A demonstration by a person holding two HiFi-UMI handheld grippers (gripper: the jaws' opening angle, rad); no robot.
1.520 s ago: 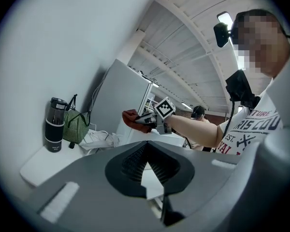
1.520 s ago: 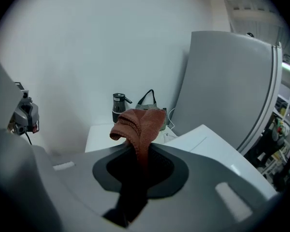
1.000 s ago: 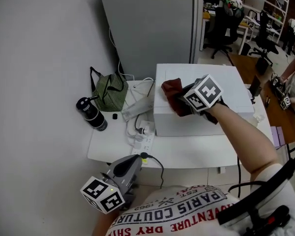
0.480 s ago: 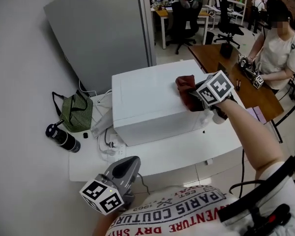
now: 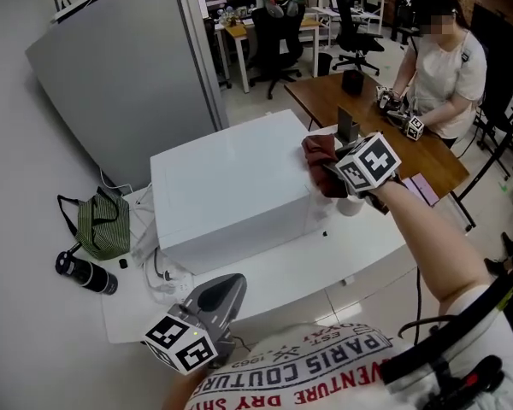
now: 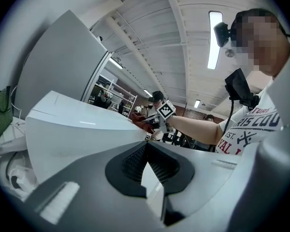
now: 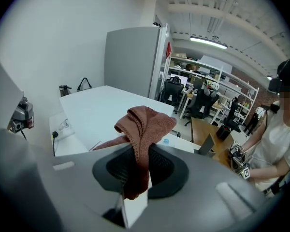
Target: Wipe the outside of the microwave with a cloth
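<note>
Across the last second the dark red terry cloth [image 5: 320, 154] has slid from the left part of the white box-shaped microwave [image 5: 231, 190] to its right end, and the head has turned to follow. From the head view, the right gripper [image 5: 332, 174] presses the cloth against the upper right corner of the microwave, which stands on the white bench [image 5: 282, 272]. The left gripper [image 5: 234, 282] hangs low near the person's chest, well apart from the microwave.

Left gripper view: its jaws are clenched on nothing, and the left gripper [image 6: 146, 164] points past the microwave [image 6: 72, 129] towards the distant cloth [image 6: 139, 122].

Right gripper view: the right gripper [image 7: 137, 167] has its jaws clamped on a bunched fold of the cloth [image 7: 145, 124], and a loose wad stands out beyond them over the microwave top [image 7: 101, 105].

I judge the cloth light, soft and limp, so it will drape and bunch; taking it by the gathered middle, as here, leaves a pad free to wipe with. The microwave looks heavy, stiff and smooth, and is unlikely to shift under light pressure.
</note>
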